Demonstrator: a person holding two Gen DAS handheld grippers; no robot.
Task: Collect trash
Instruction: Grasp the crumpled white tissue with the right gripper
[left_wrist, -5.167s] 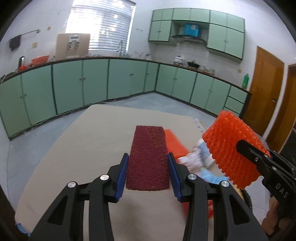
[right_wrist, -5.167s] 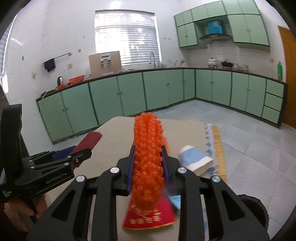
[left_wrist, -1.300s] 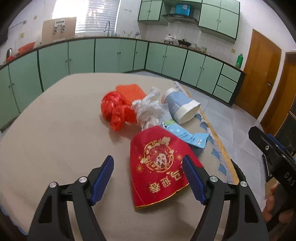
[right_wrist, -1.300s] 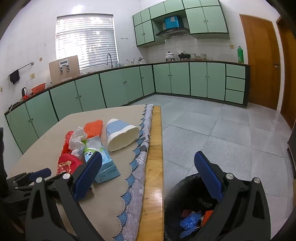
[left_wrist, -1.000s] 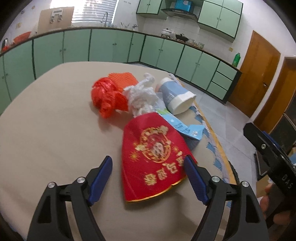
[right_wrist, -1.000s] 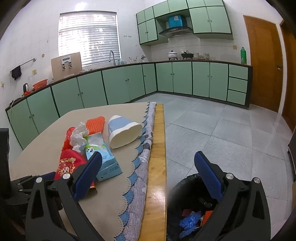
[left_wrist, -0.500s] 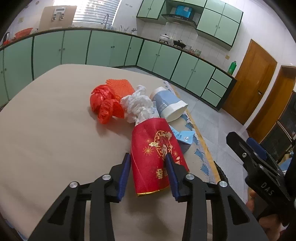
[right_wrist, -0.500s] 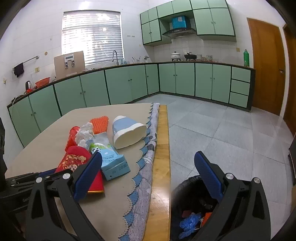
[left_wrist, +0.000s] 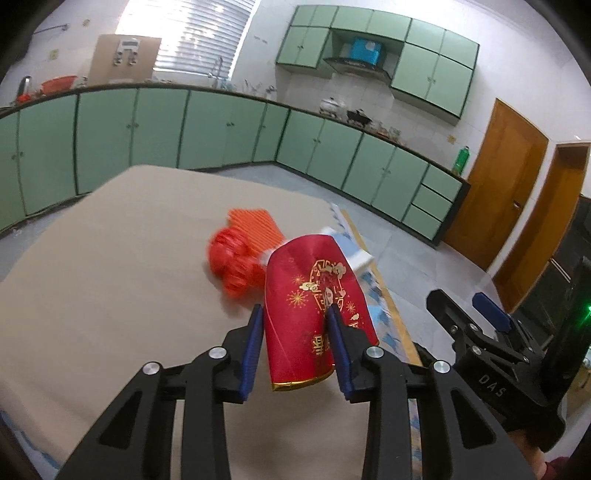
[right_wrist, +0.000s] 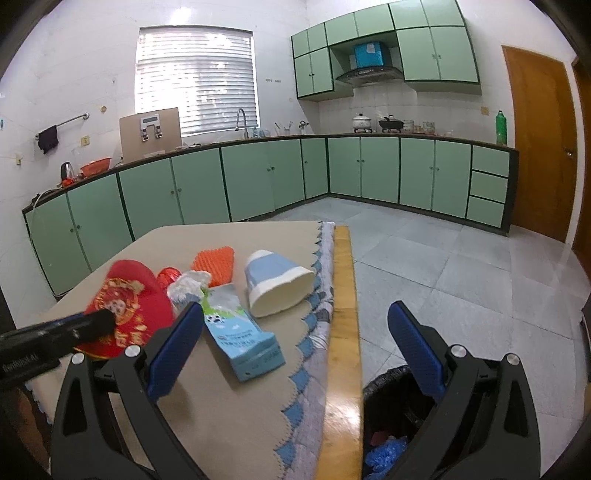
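My left gripper (left_wrist: 295, 314) is shut on a red packet with gold print (left_wrist: 314, 295) and holds it tilted above the beige table cloth (left_wrist: 110, 288). Behind the packet lie a crumpled red plastic bag (left_wrist: 232, 266) and an orange spiky pad (left_wrist: 255, 225). In the right wrist view the red packet (right_wrist: 125, 295) hangs at the left in the left gripper's black finger (right_wrist: 74, 328). My right gripper (right_wrist: 295, 343) is open and empty, over the table's edge and a black trash bin (right_wrist: 391, 413). A blue carton (right_wrist: 240, 332), white tissue (right_wrist: 186, 284) and a blue-white container (right_wrist: 277, 282) lie on the cloth.
The table's wooden edge (right_wrist: 343, 295) runs along the cloth's scalloped blue border. The bin below it holds blue and red scraps. Green cabinets (right_wrist: 258, 177) line the far walls, and grey tiled floor (right_wrist: 461, 266) spreads to the right.
My left gripper has closed on the red packet and lifted it off the cloth. The right gripper has stayed open and has hardly moved.
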